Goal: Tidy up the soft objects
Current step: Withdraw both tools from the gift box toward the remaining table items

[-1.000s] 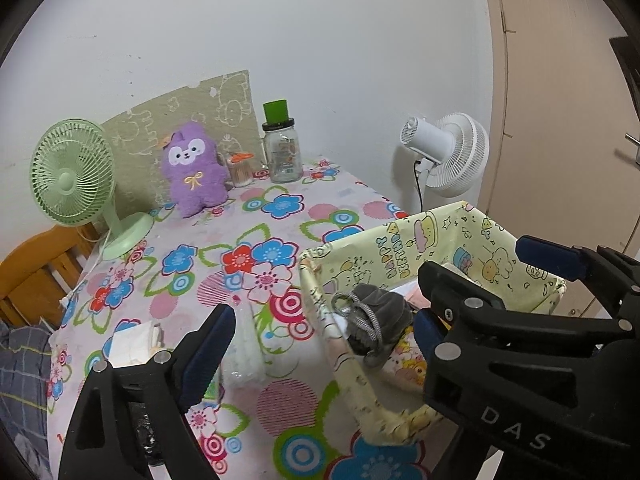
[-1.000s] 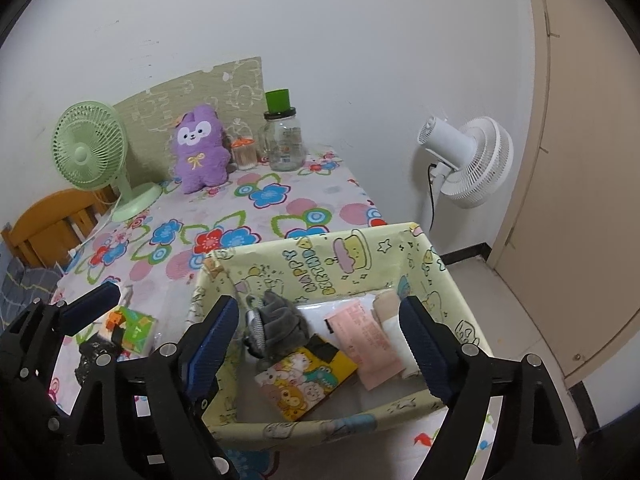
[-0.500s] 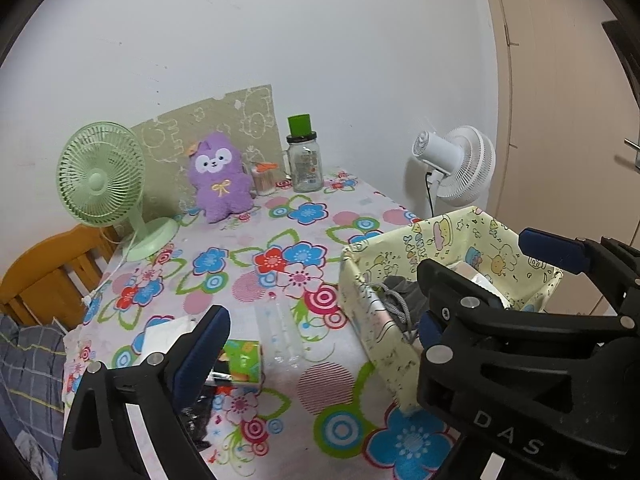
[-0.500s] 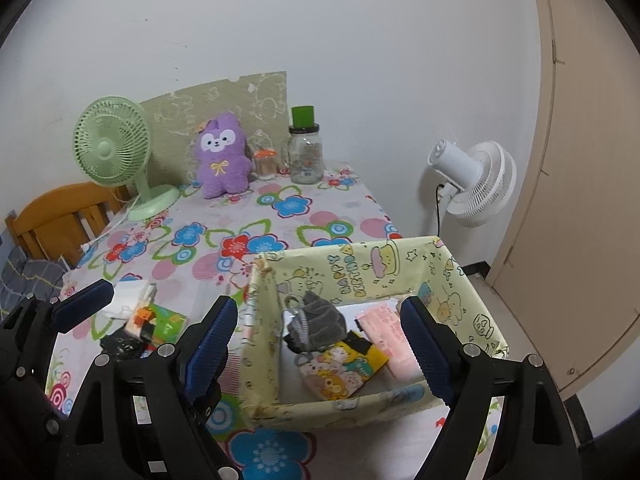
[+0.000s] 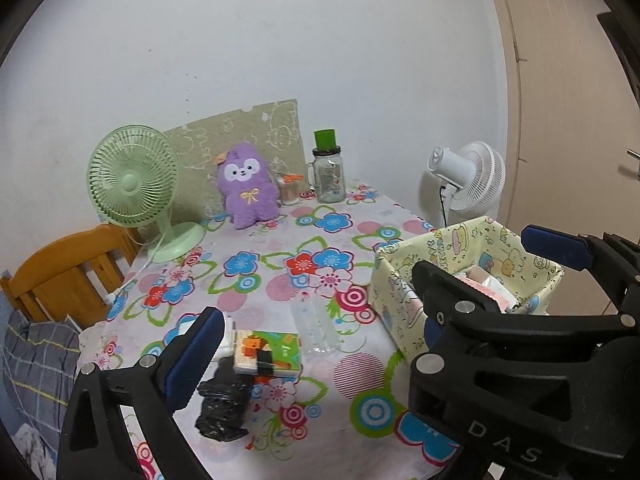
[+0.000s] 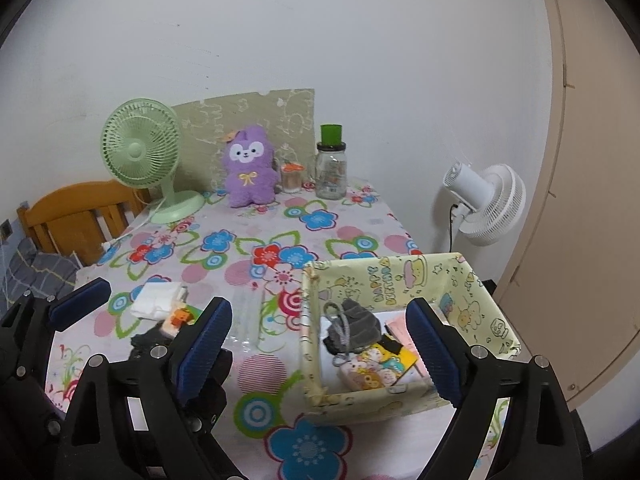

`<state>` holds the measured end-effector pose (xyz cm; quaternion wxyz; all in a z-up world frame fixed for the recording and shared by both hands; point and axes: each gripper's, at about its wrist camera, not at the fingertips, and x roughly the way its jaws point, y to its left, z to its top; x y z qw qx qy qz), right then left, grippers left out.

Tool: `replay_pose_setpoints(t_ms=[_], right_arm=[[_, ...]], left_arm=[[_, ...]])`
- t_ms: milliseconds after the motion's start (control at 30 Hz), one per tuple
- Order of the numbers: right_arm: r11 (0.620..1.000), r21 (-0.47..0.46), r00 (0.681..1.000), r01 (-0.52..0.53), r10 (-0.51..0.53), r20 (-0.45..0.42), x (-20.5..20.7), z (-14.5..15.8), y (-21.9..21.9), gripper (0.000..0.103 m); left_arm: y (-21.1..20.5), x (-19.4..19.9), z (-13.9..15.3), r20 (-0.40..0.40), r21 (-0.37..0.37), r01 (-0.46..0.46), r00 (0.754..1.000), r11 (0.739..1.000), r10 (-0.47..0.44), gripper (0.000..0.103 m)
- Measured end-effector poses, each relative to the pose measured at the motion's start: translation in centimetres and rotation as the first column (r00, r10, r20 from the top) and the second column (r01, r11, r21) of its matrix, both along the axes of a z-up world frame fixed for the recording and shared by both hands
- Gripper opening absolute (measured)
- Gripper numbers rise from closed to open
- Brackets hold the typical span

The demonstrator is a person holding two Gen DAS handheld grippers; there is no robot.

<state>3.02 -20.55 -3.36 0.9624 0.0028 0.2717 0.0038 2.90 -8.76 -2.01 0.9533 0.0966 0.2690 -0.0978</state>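
A yellow cartoon-print box (image 6: 384, 276) stands at the table's right front. In it lie a grey drawstring pouch (image 6: 356, 324), a cartoon packet (image 6: 376, 368) and a pink item. Left of the box, on the flowered cloth, are a black crumpled bundle (image 5: 222, 408), a green and orange packet (image 5: 272, 350), a white folded cloth (image 6: 154, 300) and a clear plastic pack (image 5: 316, 324). A purple plush (image 5: 246, 190) sits at the back. My left gripper (image 5: 312, 344) hangs over the loose items, my right gripper (image 6: 318, 348) before the box. Both jaws are opening with nothing between them.
At the back stand a green desk fan (image 5: 132, 176), a glass jar with a green lid (image 5: 328, 176) and a small orange-topped cup. A white fan (image 5: 468, 184) stands beyond the right table edge. A wooden chair (image 5: 68, 268) with checked fabric is on the left.
Both grippers have drawn back from the box and risen a little. The loose items at the table's front have come into view. Both pairs of jaws stand wider.
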Motion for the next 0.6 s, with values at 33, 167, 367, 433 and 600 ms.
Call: replay_pose_setpoints(t_ms=[33, 167, 367, 433, 600], right_arm=[[1.000, -0.001, 1.000, -0.004, 0.004, 0.004, -0.1, 0.1, 0.3, 0.091], [1.000, -0.009, 1.000, -0.015, 0.015, 0.015, -0.6, 0.5, 1.4, 0.093], [0.999, -0.017, 0.999, -0.030, 0.030, 0.030, -1.1, 0.8, 2.9, 0.094], [0.999, -0.017, 0.999, -0.033, 0.034, 0.034, -1.3, 0.9, 3.4, 0.095], [0.999, -0.023, 0.998, -0.044, 0.045, 0.041, -1.4, 0.9, 4.8, 0.096]], left_arm=[[0.2, -0.1, 0.0, 0.002, -0.001, -0.004, 1.000, 1.000, 0.004, 0.103], [1.1, -0.4, 0.3, 0.009, -0.006, -0.014, 1.000, 1.000, 0.014, 0.103], [2.5, -0.8, 0.6, 0.021, -0.006, -0.019, 1.000, 1.000, 0.019, 0.103], [2.9, -1.0, 0.6, 0.022, -0.009, -0.022, 1.000, 1.000, 0.022, 0.103], [4.3, -1.0, 0.6, 0.025, -0.012, -0.033, 0.999, 0.999, 0.033, 0.103]])
